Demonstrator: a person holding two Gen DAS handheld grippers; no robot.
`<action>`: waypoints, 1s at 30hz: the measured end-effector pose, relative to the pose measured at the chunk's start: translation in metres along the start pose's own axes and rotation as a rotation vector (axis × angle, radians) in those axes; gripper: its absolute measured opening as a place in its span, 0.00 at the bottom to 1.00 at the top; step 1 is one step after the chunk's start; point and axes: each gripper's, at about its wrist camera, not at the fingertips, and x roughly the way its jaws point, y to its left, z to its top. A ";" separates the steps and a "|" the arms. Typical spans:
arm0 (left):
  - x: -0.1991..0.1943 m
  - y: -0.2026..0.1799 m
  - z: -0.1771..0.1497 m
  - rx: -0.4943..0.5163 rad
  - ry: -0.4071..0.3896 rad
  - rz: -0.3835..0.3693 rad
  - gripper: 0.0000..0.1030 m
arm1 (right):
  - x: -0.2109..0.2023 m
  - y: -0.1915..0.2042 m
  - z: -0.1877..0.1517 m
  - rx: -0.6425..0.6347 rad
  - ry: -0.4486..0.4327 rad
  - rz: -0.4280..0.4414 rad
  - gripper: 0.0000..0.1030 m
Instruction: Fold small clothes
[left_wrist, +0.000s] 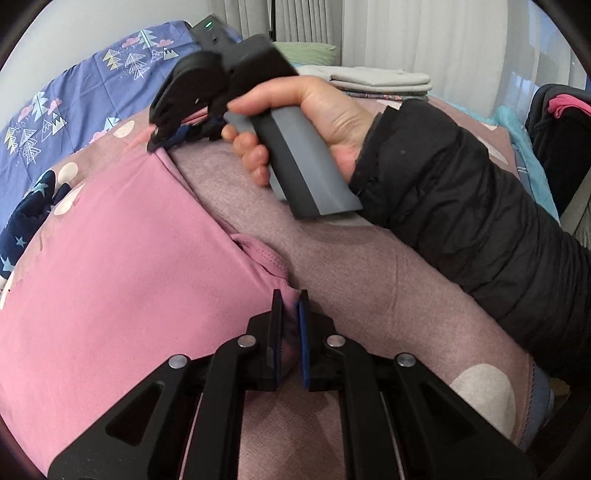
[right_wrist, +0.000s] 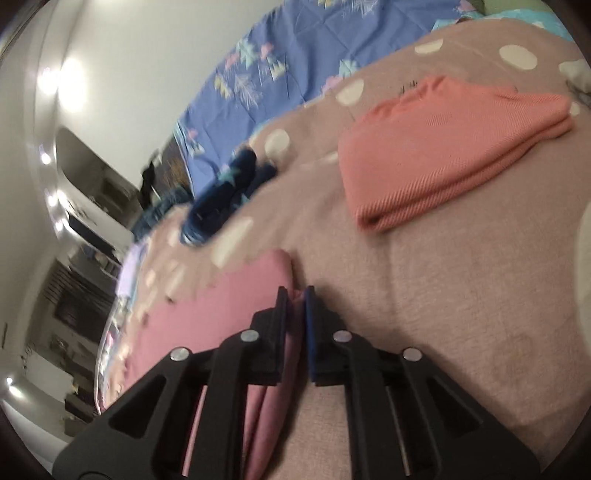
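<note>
step: mid-fold, pink garment on bed | L hand-held gripper + R hand-held gripper both clenched on its edge | next: prob. carry edge over together, keep even.

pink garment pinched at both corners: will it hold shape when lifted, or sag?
Likely sags: the pink garment is thin and lies limp on the bedspread, bunching where the left tongs pinch it. Probably light, as small pinches by both left and right tongs gather it. Its smooth knit may slip from a shallow grip.
</note>
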 end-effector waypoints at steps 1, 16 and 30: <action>-0.001 0.000 0.001 -0.003 -0.006 -0.013 0.07 | -0.002 0.000 0.000 -0.004 -0.011 -0.004 0.12; -0.089 0.051 -0.068 -0.241 -0.092 0.044 0.35 | -0.018 -0.008 -0.013 0.029 -0.050 0.046 0.25; -0.251 0.219 -0.262 -0.804 -0.175 0.433 0.40 | -0.076 0.172 -0.118 -0.425 -0.089 -0.124 0.36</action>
